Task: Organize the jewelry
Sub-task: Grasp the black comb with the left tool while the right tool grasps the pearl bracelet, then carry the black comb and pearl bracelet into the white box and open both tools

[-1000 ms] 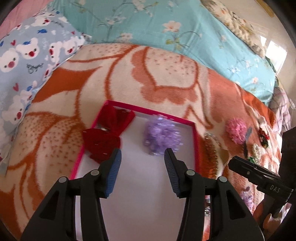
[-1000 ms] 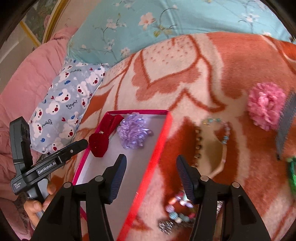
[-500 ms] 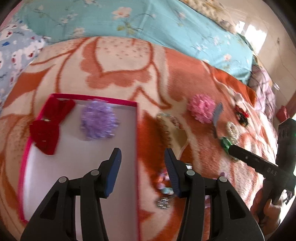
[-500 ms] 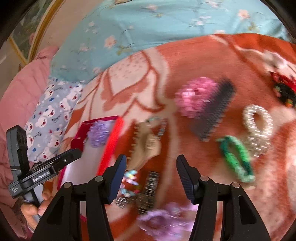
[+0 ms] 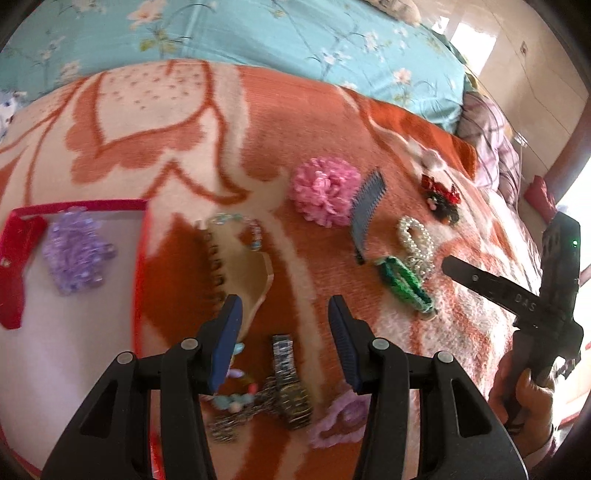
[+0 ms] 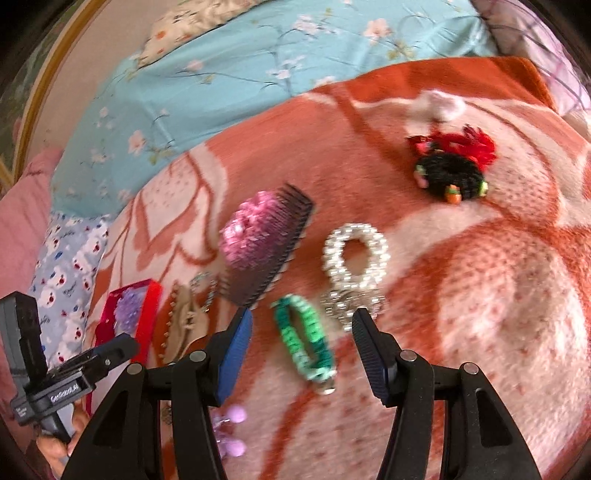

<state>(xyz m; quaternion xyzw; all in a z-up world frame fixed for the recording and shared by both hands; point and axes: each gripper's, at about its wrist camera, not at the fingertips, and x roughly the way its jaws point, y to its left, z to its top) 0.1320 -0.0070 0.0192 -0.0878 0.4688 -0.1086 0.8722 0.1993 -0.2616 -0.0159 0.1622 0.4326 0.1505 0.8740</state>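
A red-rimmed box (image 5: 142, 258) at the left holds a purple scrunchie (image 5: 75, 251) and a red bow (image 5: 14, 258); it also shows small in the right wrist view (image 6: 147, 317). My left gripper (image 5: 284, 336) is open and empty above a wristwatch (image 5: 290, 384), next to a beige claw clip (image 5: 240, 273). My right gripper (image 6: 301, 349) is open and empty, with a green bracelet (image 6: 304, 338) between its fingers. A pearl scrunchie (image 6: 354, 266), dark comb (image 6: 269, 251) and pink scrunchie (image 6: 247, 230) lie beyond it.
Everything lies on an orange and cream blanket (image 5: 295, 122). A red and black hair tie (image 6: 452, 166) lies far right. A teal floral quilt (image 5: 258, 33) runs along the back. A bear-print pillow (image 6: 70, 266) sits at the left. A lilac clip (image 5: 343, 417) lies near the watch.
Both grippers have swung right, away from the box. The left one now hovers over the watch and beads; the right one now frames the green bracelet. Both stayed open.
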